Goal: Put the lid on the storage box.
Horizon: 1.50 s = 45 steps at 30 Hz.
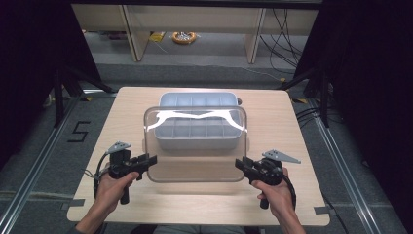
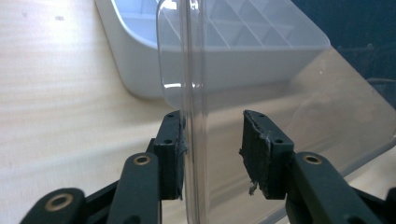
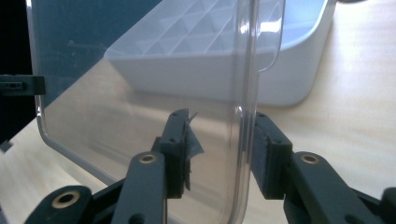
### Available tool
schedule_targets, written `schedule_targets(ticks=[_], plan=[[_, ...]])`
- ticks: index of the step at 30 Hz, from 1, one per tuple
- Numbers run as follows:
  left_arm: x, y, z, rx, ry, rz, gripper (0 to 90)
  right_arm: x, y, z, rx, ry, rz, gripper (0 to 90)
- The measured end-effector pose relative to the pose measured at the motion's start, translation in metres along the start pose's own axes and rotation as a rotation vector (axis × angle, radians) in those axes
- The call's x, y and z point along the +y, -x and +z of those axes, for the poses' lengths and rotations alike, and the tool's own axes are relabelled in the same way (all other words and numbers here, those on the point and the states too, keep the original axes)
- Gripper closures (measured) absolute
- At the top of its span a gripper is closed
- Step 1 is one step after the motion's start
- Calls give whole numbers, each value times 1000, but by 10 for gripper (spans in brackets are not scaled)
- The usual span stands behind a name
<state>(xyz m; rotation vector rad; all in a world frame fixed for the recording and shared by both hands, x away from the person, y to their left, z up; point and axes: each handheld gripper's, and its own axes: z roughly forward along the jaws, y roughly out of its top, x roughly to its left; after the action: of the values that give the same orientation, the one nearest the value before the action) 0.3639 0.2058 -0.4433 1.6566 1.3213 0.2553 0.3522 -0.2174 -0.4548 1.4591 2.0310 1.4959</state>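
A clear plastic lid (image 1: 195,168) leans tilted over the near side of a pale grey tray (image 1: 195,99) divided into several compartments, at the middle of the table. My left gripper (image 1: 152,160) is at the lid's lower left edge and my right gripper (image 1: 239,163) at its lower right edge. In the left gripper view the lid (image 2: 303,107) has its rim between the open jaws of the left gripper (image 2: 210,140), against the left pad (image 2: 170,149). In the right gripper view the right gripper (image 3: 222,140) is open astride the lid (image 3: 116,107), whose rim is near the right pad (image 3: 264,154).
The light wooden table (image 1: 292,126) has bare surface left, right and in front of the tray. Beyond its far edge are a grey floor, wooden shelf legs (image 1: 134,34) and an orange ring (image 1: 184,37). Black stands (image 1: 63,83) flank both sides.
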Motion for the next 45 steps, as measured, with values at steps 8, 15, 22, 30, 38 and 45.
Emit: schedule_targets(ticks=[8,15,22,30,38,45], plan=[[43,-4,17,23,16,-16,584,47,9,18,-12,33,13,616],[79,-8,33,57,51,-31,568,83,17,38,-33,54,28,606],[101,-10,46,83,55,-58,554,103,22,49,-54,55,58,598],[112,-16,65,100,44,-90,548,112,32,65,-82,56,90,586],[111,-28,83,125,17,-146,539,111,41,84,-107,25,120,576],[111,-33,93,139,-6,-161,526,111,43,93,-139,16,122,571]])
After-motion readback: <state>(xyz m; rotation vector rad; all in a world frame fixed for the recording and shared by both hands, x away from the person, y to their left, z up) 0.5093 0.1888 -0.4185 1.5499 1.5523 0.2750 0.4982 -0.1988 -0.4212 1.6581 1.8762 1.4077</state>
